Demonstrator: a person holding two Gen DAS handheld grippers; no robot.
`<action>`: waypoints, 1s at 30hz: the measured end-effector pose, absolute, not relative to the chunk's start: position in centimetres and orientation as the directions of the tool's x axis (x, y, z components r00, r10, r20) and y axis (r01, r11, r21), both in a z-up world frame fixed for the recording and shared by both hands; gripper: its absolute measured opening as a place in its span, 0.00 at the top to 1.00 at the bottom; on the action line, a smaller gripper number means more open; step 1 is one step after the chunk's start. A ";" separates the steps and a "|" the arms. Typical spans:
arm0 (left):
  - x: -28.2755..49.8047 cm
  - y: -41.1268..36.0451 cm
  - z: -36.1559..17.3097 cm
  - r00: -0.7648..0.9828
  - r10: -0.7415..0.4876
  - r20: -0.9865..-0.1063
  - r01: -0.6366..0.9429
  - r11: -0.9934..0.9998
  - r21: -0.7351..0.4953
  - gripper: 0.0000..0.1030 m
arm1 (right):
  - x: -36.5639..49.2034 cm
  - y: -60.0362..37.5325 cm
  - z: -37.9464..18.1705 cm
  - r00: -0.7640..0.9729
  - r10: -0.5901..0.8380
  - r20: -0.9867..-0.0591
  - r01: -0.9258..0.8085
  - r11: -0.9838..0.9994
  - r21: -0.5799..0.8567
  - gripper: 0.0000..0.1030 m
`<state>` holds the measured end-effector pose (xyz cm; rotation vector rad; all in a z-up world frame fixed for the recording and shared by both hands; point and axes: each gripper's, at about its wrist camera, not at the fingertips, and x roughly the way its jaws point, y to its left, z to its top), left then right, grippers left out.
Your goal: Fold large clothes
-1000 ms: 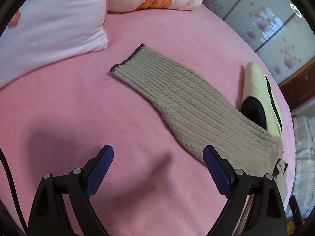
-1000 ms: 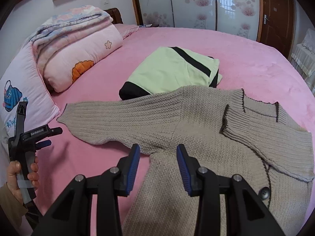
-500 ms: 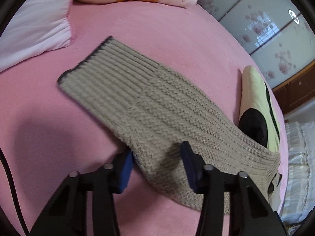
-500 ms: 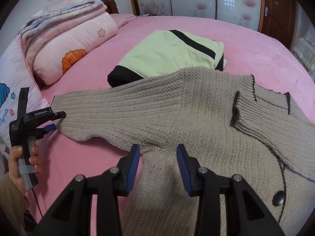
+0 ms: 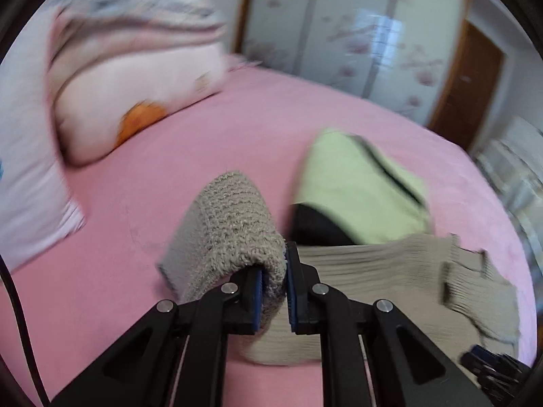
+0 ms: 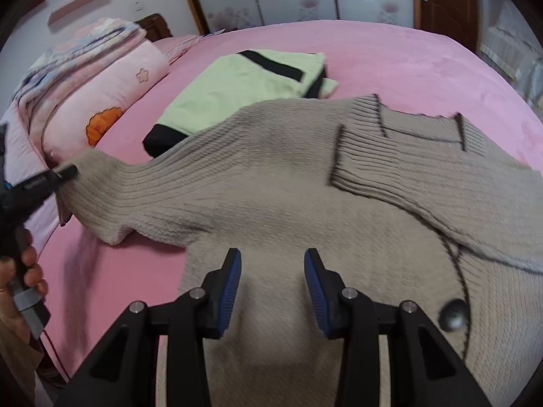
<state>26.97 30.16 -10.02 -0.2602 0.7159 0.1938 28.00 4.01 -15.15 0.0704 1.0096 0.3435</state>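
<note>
In the left wrist view, my left gripper (image 5: 274,288) has clamped shut on the sleeve (image 5: 234,224) of the beige cardigan (image 5: 373,288); half a second ago it only straddled the sleeve flat on the pink bed (image 5: 169,176), and now the knit bunches up raised over the fingers, just beside the folded green garment (image 5: 359,186). In the right wrist view, my right gripper (image 6: 272,288) hangs open over the cardigan (image 6: 288,186) body as before, near the dark button (image 6: 453,313), while the sleeve (image 6: 101,186) has lifted toward the pink pillow (image 6: 112,101).

cardigans: 1 (image 6: 288,183) | folded garments: 1 (image 6: 244,84) | pillows: 1 (image 6: 112,101) | grippers: 2 (image 5: 273,291) (image 6: 271,285)
</note>
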 end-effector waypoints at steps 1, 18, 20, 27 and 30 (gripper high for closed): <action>27.1 27.8 -9.0 0.752 0.054 -0.657 -0.207 0.966 -0.158 0.91 | 27.7 2.4 -15.0 0.492 0.308 -0.814 -0.225 0.949 0.222 0.62; 29.3 -2.7 -17.2 0.508 -0.185 -0.841 0.252 0.966 -0.061 0.91 | 23.6 -16.2 -15.9 0.547 0.178 -0.818 0.055 0.967 0.247 0.62; 29.0 -3.1 -18.2 0.502 -0.155 -0.851 0.250 0.968 -0.029 0.90 | 23.5 -17.1 -16.4 0.540 0.179 -0.822 0.072 0.964 0.257 0.62; 28.2 -3.9 -19.3 0.475 -0.156 -0.866 0.263 0.964 -0.030 0.65 | 23.8 -17.6 -17.1 0.538 0.202 -0.819 0.078 0.955 0.287 0.62; 27.5 -4.3 -18.5 0.490 -0.159 -0.857 0.272 0.962 -0.023 0.43 | 24.0 -17.3 -17.0 0.537 0.209 -0.817 0.076 0.953 0.294 0.62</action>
